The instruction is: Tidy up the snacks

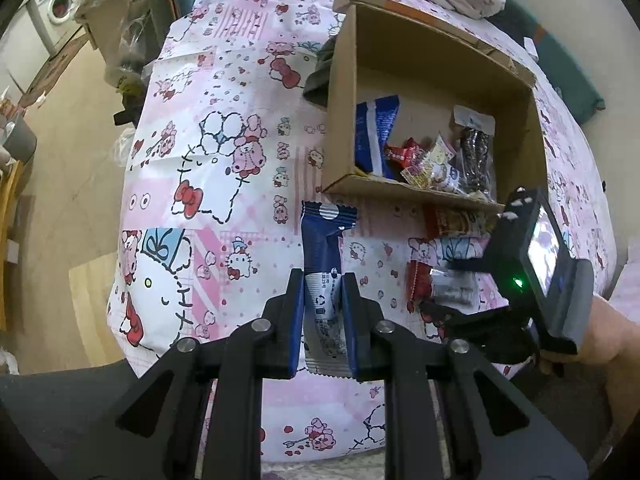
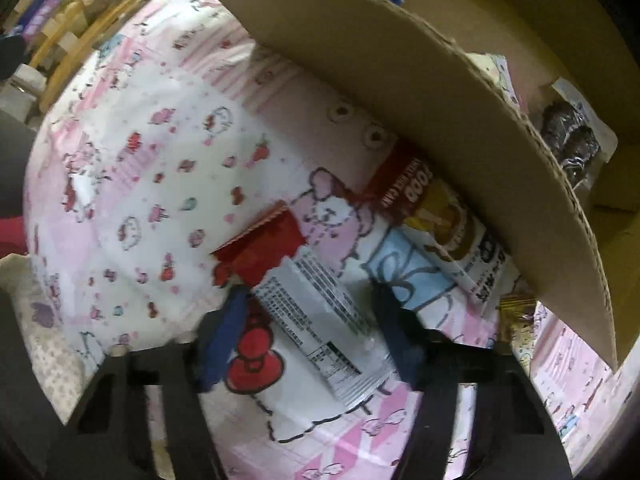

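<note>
Far left in the left wrist view: bare floor, then the pink cartoon tablecloth [image 1: 224, 128] over the table.

In the middle: left gripper [image 1: 322, 292] pinched tight on a blue snack packet [image 1: 322, 240], tongs narrow, packet sticking out past the tips and up off the cloth. Held by its lower end, most likely so the long end can go into the box first.

To the right: cardboard box [image 1: 424, 196], open on top, near wall low. Inside, left to right: another blue packet [image 1: 376, 128] leaning on the wall, a red wrapper [image 1: 400, 154], a yellow and pink candy bag [image 1: 432, 164], a clear bag of dark sticks [image 1: 474, 156]. Already partly filled, so sorting looks about halfway.

Just outside the near wall: a red and yellow snack pack [image 2: 436, 220], half tucked under the box flap.

Furthest right: right gripper [image 2: 312, 304], pointing down over a red and silver packet [image 2: 304, 296] lying flat on the cloth. Tongs half wide, one on each side of the packet, not pressing it yet. Lined up across the thin side, probably for an easy pinch.
</note>
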